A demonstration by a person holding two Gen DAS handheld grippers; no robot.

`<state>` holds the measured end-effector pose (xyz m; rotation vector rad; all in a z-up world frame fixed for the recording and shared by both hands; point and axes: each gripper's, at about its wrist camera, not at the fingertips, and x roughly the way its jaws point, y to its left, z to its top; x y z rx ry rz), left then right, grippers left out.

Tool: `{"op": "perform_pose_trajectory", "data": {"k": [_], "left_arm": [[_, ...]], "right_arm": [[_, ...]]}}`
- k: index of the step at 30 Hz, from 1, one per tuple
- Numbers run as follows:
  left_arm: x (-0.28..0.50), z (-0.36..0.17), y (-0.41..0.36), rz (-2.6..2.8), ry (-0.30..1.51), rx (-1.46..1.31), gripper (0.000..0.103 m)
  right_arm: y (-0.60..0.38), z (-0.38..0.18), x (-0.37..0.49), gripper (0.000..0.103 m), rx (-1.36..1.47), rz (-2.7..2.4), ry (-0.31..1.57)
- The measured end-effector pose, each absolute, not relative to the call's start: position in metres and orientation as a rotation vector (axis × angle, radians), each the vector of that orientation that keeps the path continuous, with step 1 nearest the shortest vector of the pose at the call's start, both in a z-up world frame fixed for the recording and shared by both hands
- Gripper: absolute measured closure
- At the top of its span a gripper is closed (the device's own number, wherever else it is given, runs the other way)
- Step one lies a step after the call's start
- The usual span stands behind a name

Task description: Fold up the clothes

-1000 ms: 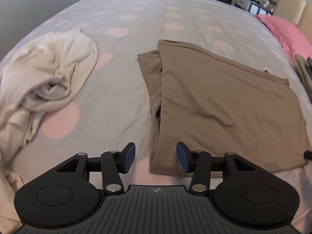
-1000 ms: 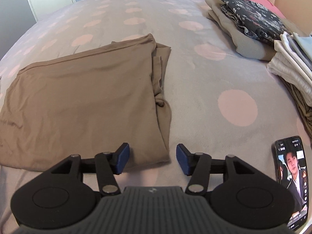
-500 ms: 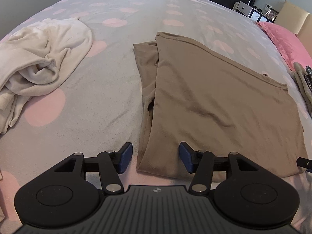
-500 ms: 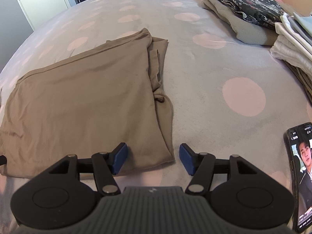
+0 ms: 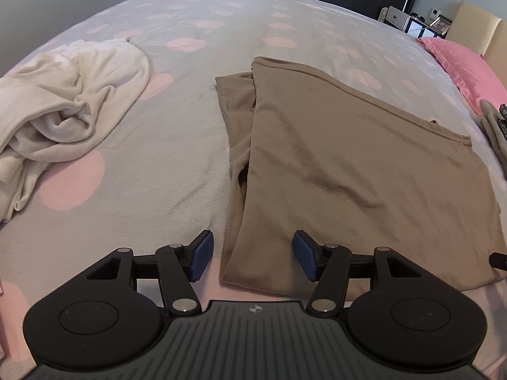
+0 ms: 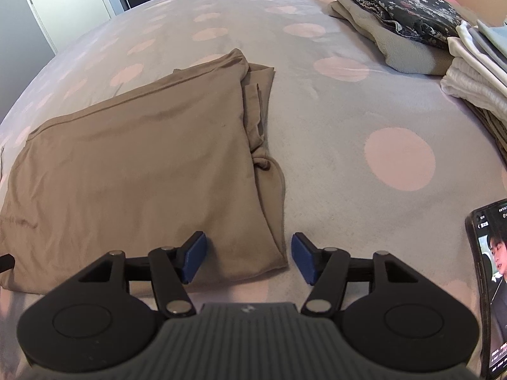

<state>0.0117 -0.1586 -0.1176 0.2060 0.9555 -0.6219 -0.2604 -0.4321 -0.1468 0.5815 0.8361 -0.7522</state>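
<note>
Tan garment lies flat on the bedspread, both grippers' jaws spread wide at its near corners.

You can't read any text here: the phone lying on the bed shows small characters on its screen, but they are too tiny to make out

Each wrist camera looks forward, low and close, along its own spread fingers over the bed. Both views share the tan garment, its near corners lying between each pair of fingertips.
</note>
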Motion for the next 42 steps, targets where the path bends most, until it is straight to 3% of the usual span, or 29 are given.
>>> {"op": "perform_pose_trajectory", "data": {"k": [5, 7, 13, 15, 18, 42], "left_arm": [[0.008, -0.119, -0.158, -0.612, 0.952, 0.214, 0.049], [0.006, -0.119, -0.159, -0.613, 0.949, 0.217, 0.053], [0.001, -0.116, -0.164, -0.668, 0.933, 0.240, 0.087], [0.001, -0.115, -0.164, -0.674, 0.928, 0.241, 0.097], [0.002, -0.111, -0.165, -0.680, 0.930, 0.247, 0.100], [-0.039, -0.025, -0.135, -0.736, 0.937, 0.469, 0.101]], "right_arm": [[-0.427, -0.148, -0.262, 0.045, 0.558, -0.755, 0.838], [-0.425, -0.148, -0.262, 0.054, 0.553, -0.752, 0.837], [-0.422, -0.145, -0.263, 0.090, 0.579, -0.726, 0.814], [-0.425, -0.145, -0.266, 0.091, 0.610, -0.723, 0.802], [-0.428, -0.142, -0.269, 0.094, 0.646, -0.725, 0.791], [-0.379, -0.072, -0.314, 0.096, 0.656, -0.720, 0.916]]}}
